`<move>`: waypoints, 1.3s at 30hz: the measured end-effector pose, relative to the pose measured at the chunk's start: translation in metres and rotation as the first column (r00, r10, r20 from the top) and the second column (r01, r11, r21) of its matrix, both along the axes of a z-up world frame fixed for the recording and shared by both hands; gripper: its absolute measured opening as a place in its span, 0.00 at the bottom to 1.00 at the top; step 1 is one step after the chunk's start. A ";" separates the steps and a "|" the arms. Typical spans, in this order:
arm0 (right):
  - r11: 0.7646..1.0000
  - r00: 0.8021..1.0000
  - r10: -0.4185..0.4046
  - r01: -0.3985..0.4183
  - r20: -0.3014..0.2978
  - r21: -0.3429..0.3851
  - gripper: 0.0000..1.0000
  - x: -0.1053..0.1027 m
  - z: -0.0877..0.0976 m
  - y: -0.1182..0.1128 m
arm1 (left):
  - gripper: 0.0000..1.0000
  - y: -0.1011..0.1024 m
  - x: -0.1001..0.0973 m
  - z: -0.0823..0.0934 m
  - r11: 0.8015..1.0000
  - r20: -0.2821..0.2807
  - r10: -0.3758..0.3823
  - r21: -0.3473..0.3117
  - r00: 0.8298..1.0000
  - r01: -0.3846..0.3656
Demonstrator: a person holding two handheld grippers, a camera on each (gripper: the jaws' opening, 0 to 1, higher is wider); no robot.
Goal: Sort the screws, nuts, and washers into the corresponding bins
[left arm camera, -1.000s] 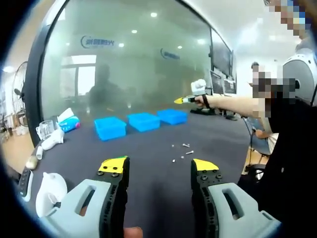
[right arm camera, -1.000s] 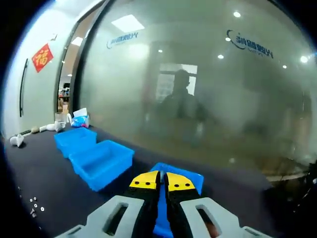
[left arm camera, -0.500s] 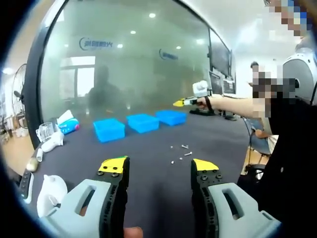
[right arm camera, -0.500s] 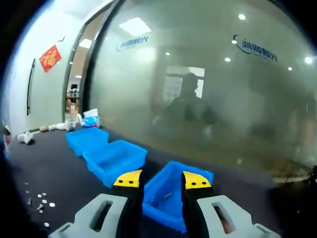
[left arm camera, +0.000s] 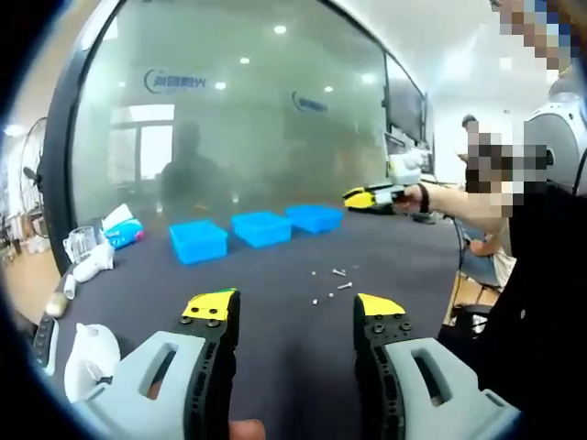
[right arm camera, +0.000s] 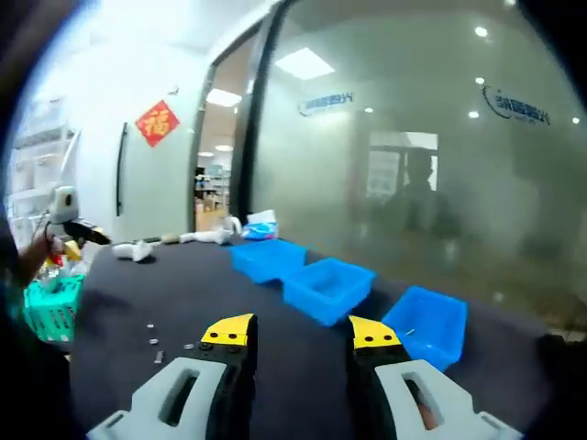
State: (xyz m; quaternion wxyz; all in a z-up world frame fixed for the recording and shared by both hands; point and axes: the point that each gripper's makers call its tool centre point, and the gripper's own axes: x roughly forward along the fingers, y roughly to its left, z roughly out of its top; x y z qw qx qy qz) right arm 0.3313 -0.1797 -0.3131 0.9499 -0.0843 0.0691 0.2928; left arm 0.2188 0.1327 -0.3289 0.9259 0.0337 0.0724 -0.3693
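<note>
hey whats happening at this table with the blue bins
A person is sorting small hardware with a two-jaw tool in each hand. The left tool hovers open and empty over the dark table. The right tool is open too, near three blue bins. Loose screws and nuts lie unsorted on the table.

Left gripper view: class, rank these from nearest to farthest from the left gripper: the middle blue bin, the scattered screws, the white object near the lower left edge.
1. White object, just left of the left gripper.
2. Scattered screws, mid-table, ahead.
3. Middle blue bin, far side by the glass wall.
</note>
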 end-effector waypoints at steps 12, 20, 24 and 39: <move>0.997 0.996 0.068 -0.069 -0.058 -0.016 0.33 -0.071 -0.024 -0.002 | 0.48 -0.006 -0.003 0.004 1.000 0.007 -0.019 0.002 1.000 0.019; 0.996 0.994 0.084 -0.087 -0.076 -0.032 0.32 -0.096 -0.037 -0.017 | 0.48 -0.010 -0.007 0.003 0.999 0.006 -0.034 0.002 0.999 0.034; 0.990 0.988 0.130 -0.134 -0.082 -0.045 0.33 -0.106 -0.039 -0.022 | 0.49 -0.014 -0.012 0.000 0.998 0.004 -0.055 0.018 0.998 0.055; 0.928 0.930 0.314 -0.344 -0.193 -0.145 0.33 -0.124 -0.054 0.002 | 0.49 -0.015 -0.014 -0.008 0.995 -0.015 -0.082 0.048 0.996 0.083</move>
